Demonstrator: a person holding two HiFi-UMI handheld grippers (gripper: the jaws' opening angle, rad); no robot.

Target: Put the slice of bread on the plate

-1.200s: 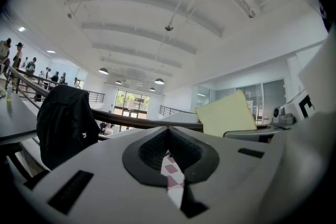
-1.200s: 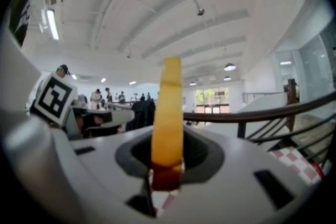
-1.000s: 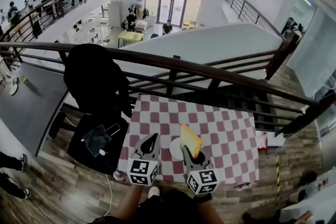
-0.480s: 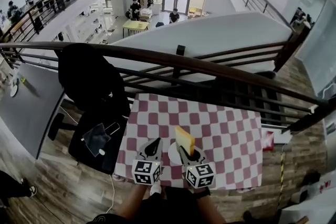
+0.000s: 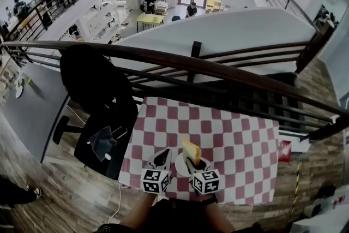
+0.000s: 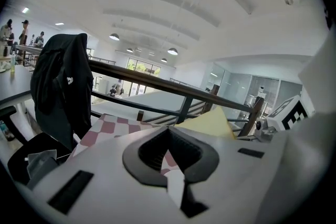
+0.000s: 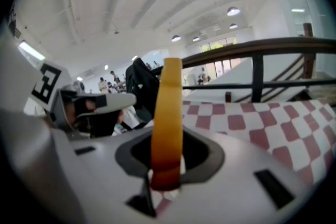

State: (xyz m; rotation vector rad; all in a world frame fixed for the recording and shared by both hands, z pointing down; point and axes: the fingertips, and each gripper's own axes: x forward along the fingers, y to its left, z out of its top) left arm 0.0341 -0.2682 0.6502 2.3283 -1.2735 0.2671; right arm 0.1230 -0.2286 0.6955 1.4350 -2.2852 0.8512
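Observation:
A slice of bread [image 5: 191,151] with a yellow-brown crust stands upright, edge-on, in my right gripper [image 5: 192,163], which is shut on its lower end. It hangs just over a white plate [image 5: 180,166] near the front edge of the red-and-white checked table [image 5: 234,139]. In the right gripper view the bread [image 7: 167,113] rises between the jaws of the right gripper [image 7: 167,162]. My left gripper [image 5: 162,157] hovers left of the plate, shut and holding nothing. In the left gripper view the left gripper [image 6: 169,136] has the bread [image 6: 208,123] to its right.
A black chair draped with a dark jacket [image 5: 95,84] stands left of the table, with a tablet [image 5: 104,142] on its seat. A dark railing [image 5: 218,71] runs behind the table. A red packet [image 5: 283,150] lies at the table's right edge.
Both grippers have sunk toward the table. The bread has come down with the right gripper and now hangs close over the plate.

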